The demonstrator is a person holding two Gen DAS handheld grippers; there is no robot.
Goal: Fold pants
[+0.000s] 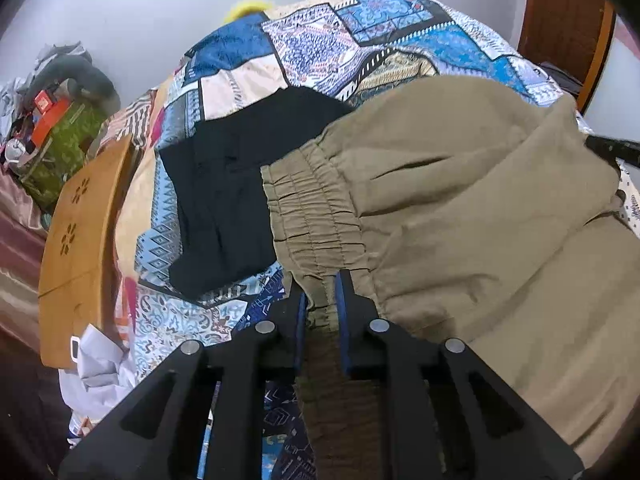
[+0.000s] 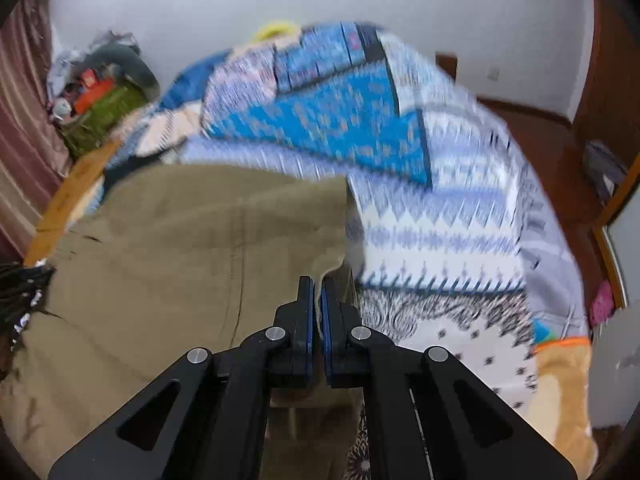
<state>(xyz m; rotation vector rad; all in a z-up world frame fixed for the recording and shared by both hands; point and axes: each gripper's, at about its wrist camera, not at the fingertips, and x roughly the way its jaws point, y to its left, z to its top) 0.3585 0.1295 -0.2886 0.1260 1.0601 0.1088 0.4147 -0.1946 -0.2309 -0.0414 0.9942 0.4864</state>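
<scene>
Khaki pants (image 1: 460, 208) with a gathered elastic waistband (image 1: 316, 216) lie on a bed with a patterned blue patchwork cover (image 1: 320, 40). My left gripper (image 1: 322, 292) is shut on the waistband, with khaki cloth bunched between its blue pads. In the right wrist view the pants (image 2: 180, 248) spread to the left. My right gripper (image 2: 317, 288) is shut on the pants' right edge, with a thin fold of cloth between the pads. The right view is blurred by motion.
A folded black garment (image 1: 224, 200) lies on the bed left of the pants. A wooden board (image 1: 76, 240) stands at the bed's left edge, with a cluttered pile (image 1: 60, 128) beyond it. A white wall lies behind the bed. A wooden door frame (image 2: 612, 208) stands at the right.
</scene>
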